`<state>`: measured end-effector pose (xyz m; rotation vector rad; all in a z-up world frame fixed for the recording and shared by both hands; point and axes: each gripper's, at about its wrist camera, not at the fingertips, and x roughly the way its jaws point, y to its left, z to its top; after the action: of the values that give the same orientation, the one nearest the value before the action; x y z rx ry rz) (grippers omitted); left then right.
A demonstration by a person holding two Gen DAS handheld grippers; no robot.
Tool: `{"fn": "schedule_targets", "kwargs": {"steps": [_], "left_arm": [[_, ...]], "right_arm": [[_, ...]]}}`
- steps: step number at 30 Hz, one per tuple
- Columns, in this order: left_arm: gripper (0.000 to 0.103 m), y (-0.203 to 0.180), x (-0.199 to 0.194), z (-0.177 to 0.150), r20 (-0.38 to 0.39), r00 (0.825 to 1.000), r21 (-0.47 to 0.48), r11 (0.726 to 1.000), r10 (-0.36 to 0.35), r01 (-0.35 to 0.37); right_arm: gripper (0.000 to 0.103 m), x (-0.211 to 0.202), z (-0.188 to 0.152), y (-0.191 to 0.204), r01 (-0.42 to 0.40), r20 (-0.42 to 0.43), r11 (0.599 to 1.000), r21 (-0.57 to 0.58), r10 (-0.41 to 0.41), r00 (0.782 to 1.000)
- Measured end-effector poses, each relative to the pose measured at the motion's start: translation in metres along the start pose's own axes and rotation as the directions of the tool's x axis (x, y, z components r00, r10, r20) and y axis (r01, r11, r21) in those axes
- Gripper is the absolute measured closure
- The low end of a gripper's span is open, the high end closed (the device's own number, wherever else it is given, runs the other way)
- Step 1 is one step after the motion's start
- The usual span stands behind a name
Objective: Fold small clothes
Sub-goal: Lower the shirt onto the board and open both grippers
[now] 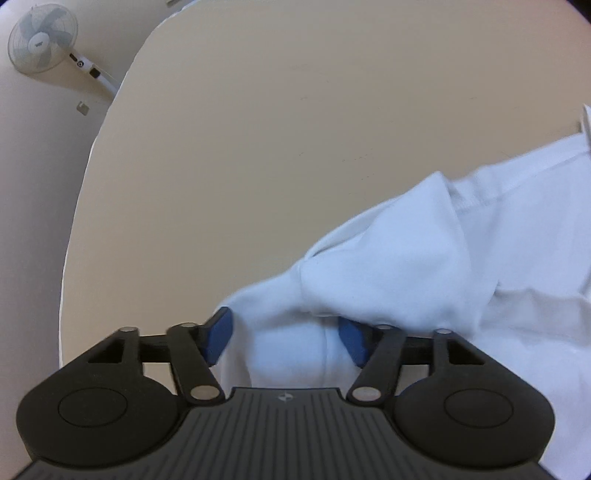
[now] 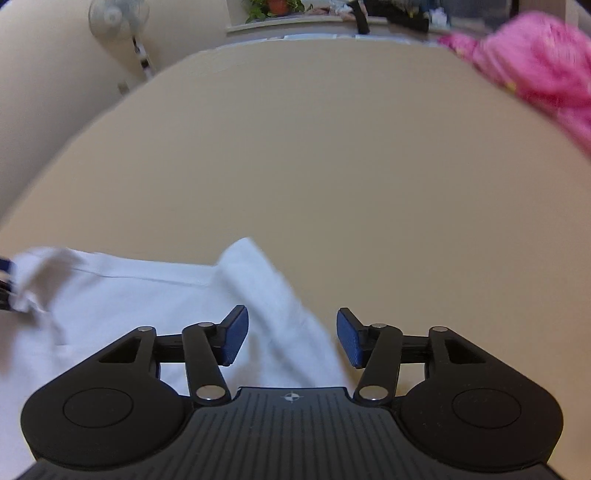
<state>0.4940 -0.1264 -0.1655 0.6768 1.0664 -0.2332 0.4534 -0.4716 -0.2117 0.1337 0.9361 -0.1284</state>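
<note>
A white garment (image 1: 406,258) lies crumpled on the beige table (image 1: 295,110), with a raised fold running toward the lower middle of the left wrist view. My left gripper (image 1: 286,338) hangs over its near end, jaws wide apart. White cloth lies between the blue pads (image 1: 218,336) and the fold drapes over the top of the right pad. In the right wrist view the same garment (image 2: 147,302) spreads flat across the lower left, a hem seam along its far side. My right gripper (image 2: 291,339) is open above its right edge, pads clear of the cloth.
A bright pink cloth (image 2: 535,62) is heaped at the table's far right. A standing fan (image 1: 42,38) is on the floor beyond the table's left edge. Potted plants (image 2: 275,7) and clutter line a ledge behind the table (image 2: 332,166).
</note>
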Motion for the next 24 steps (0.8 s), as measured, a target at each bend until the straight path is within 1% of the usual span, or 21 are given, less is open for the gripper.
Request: {"fn": "schedule_targets", "kwargs": {"steps": [1,3,4,5,6,7,8,9,10,11,12,13,14,15,17,19,20,21,22,23,24], "left_arm": [[0.032,0.002,0.004,0.006,-0.003,1.000,-0.005,1.000,-0.009,0.009],[0.032,0.011,0.009,0.016,0.017,0.999,-0.040,0.999,-0.034,0.035],[0.032,0.018,0.009,0.022,0.030,0.998,-0.066,0.997,-0.046,0.048],[0.032,0.024,0.010,0.029,0.025,0.998,-0.085,0.995,-0.058,0.059],[0.032,0.028,0.015,0.035,0.011,0.997,-0.103,0.992,-0.073,0.074],[0.031,0.029,0.021,0.041,0.001,0.996,-0.110,0.990,-0.086,0.086],[0.030,0.032,0.021,0.042,-0.001,0.996,-0.108,0.990,-0.094,0.094],[0.028,0.033,0.022,0.042,0.003,0.996,-0.101,0.991,-0.091,0.091],[0.022,0.034,0.020,0.040,0.012,0.997,-0.095,0.992,-0.080,0.080],[0.017,0.035,0.019,0.036,0.025,0.998,-0.093,0.994,-0.058,0.060],[0.016,0.029,0.015,0.031,0.036,0.998,-0.093,0.995,-0.043,0.046],[0.016,0.033,0.010,0.024,0.042,0.998,-0.100,0.994,-0.044,0.048],[0.016,0.040,0.008,0.016,0.039,0.998,-0.113,0.992,-0.052,0.056],[0.016,0.044,0.000,0.005,0.039,0.997,-0.127,0.990,-0.063,0.068],[0.016,0.053,-0.025,-0.027,0.074,0.993,-0.160,0.982,-0.089,0.100],[0.014,0.060,-0.054,-0.063,0.098,0.992,-0.191,0.977,-0.076,0.094],[0.011,0.061,-0.070,-0.085,0.109,0.991,-0.220,0.970,-0.081,0.103],[0.010,0.064,-0.083,-0.102,0.110,0.990,-0.248,0.963,-0.083,0.108],[0.010,0.066,-0.096,-0.122,0.109,0.990,-0.280,0.953,-0.087,0.114],[0.010,0.064,-0.109,-0.142,0.103,0.990,-0.306,0.944,-0.098,0.125],[0.010,0.052,-0.124,-0.156,0.092,0.990,-0.326,0.937,-0.103,0.128]], "right_arm": [[0.094,0.011,0.003,0.002,0.002,-0.024,1.000,-0.018,-0.002,1.000],[0.094,0.023,0.009,0.002,0.031,-0.029,0.999,-0.023,-0.031,0.999],[0.095,0.023,0.013,0.001,0.036,-0.012,0.999,-0.019,-0.036,0.999],[0.097,0.024,0.017,0.001,0.043,0.009,0.999,-0.015,-0.043,0.999],[0.103,0.024,0.019,0.000,0.066,0.038,0.998,-0.016,-0.065,0.997],[0.103,0.026,0.022,-0.001,0.104,0.056,0.994,-0.024,-0.102,0.993],[0.101,0.031,0.023,-0.004,0.123,0.047,0.992,-0.020,-0.122,0.991],[0.099,0.035,0.025,-0.009,0.117,0.020,0.993,0.004,-0.117,0.993],[0.098,0.037,0.024,-0.015,0.094,-0.004,0.995,0.041,-0.094,0.996],[0.090,0.036,0.021,-0.020,0.084,-0.007,0.994,0.072,-0.084,0.996],[0.076,0.030,0.018,-0.024,0.081,0.002,0.992,0.098,-0.082,0.997],[0.068,0.020,0.013,-0.029,0.069,0.022,0.988,0.139,-0.073,0.997],[0.057,0.008,0.007,-0.034,0.051,0.048,0.983,0.178,-0.060,0.997],[0.052,-0.008,-0.002,-0.040,0.028,0.077,0.976,0.217,-0.046,0.996],[0.046,-0.047,-0.027,-0.050,-0.013,0.116,0.963,0.267,-0.018,0.993],[0.043,-0.092,-0.057,-0.055,-0.025,0.141,0.963,0.267,-0.013,0.990],[0.039,-0.112,-0.074,-0.056,-0.015,0.145,0.968,0.251,-0.022,0.989],[0.035,-0.134,-0.093,-0.056,0.004,0.144,0.973,0.232,-0.039,0.989],[0.033,-0.153,-0.109,-0.056,0.024,0.137,0.976,0.218,-0.055,0.989],[0.030,-0.169,-0.125,-0.059,0.045,0.126,0.977,0.206,-0.072,0.989],[0.028,-0.186,-0.144,-0.062,0.071,0.104,0.979,0.192,-0.093,0.990]]}}
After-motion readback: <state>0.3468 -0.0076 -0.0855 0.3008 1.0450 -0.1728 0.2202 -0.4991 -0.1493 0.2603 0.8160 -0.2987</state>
